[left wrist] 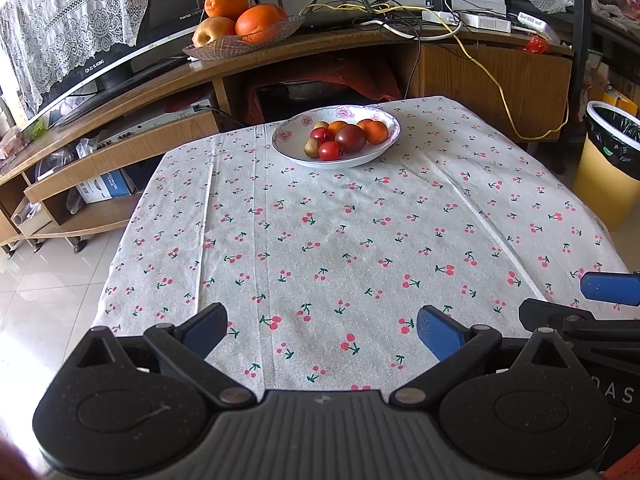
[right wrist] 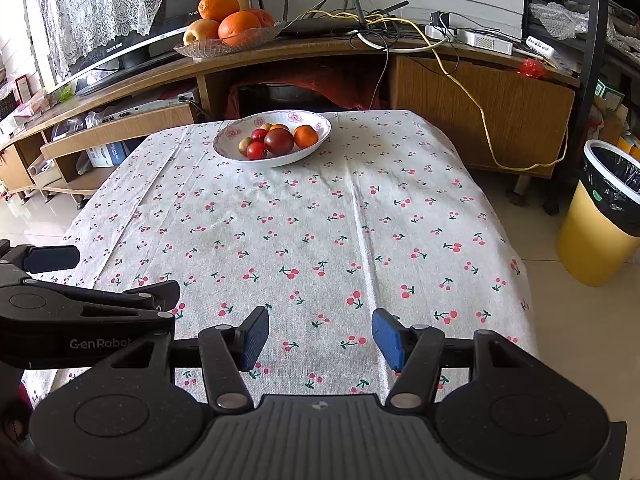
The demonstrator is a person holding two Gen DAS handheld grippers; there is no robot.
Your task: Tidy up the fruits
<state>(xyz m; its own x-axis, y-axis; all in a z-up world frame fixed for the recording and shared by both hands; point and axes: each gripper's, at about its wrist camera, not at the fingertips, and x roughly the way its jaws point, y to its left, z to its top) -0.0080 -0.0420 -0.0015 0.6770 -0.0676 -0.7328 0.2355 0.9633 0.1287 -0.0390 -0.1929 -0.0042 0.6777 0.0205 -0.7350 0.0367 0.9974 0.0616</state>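
the white flowered bowl (left wrist: 298, 152) sits at the far edge of the cherry-print tablecloth (left wrist: 360, 240), heaped with red tomatoes, a dark one and small oranges. left gripper (left wrist: 322, 330) and right gripper (right wrist: 320, 338) hover spread wide, grasping nothing; fruit behind the pile is hidden.

One floral bowl (left wrist: 384, 118): two cherry tomatoes (left wrist: 330, 150), one dark tomato (left wrist: 351, 137), two small oranges (left wrist: 376, 131), two brownish fruits (left wrist: 312, 147).

A table (left wrist: 360, 240) wears a cloth with little red cherries (it hangs over the edges). One flowered bowl (left wrist: 292, 152) of fruit sits at the far end.
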